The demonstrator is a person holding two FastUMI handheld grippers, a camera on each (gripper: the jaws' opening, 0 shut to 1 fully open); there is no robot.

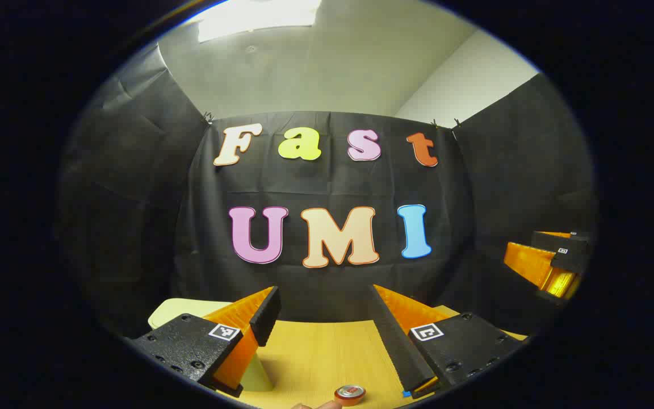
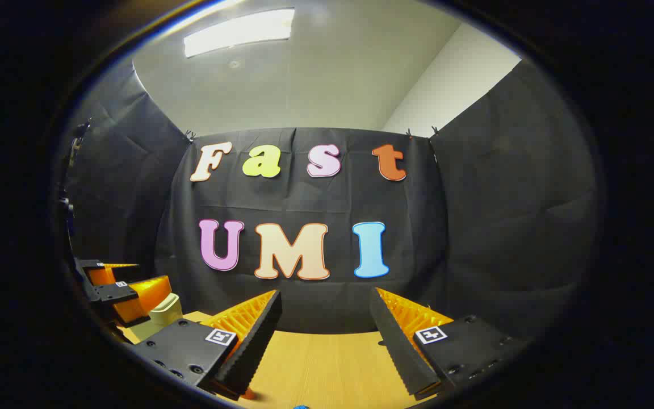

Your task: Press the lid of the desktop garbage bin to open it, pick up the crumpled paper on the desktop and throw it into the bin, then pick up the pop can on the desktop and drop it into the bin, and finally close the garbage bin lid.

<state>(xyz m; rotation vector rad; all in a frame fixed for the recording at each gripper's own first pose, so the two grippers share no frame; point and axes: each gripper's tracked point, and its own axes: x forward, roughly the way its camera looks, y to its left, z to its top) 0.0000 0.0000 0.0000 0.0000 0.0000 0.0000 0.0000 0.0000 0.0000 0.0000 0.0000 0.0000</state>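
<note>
My left gripper (image 1: 324,294) is held open above the wooden desktop (image 1: 327,352), with nothing between its fingers. The red top of the pop can (image 1: 350,393) peeks in at the bottom edge, between and below the fingers. A pale bin (image 1: 182,309) stands behind the left finger, mostly hidden by it. My right gripper (image 2: 326,296) is also open and empty over the desktop (image 2: 332,363). In the right gripper view the bin (image 2: 165,309) sits at the far left, partly behind the left gripper (image 2: 145,278). The right gripper (image 1: 523,250) hangs at the far right of the left gripper view.
Black cloth walls close the booth at the back and on both sides. A fingertip (image 1: 317,405) touches the bottom edge beside the can. A small orange bit (image 2: 247,393) and a blue bit (image 2: 301,407) lie at the near edge of the desktop.
</note>
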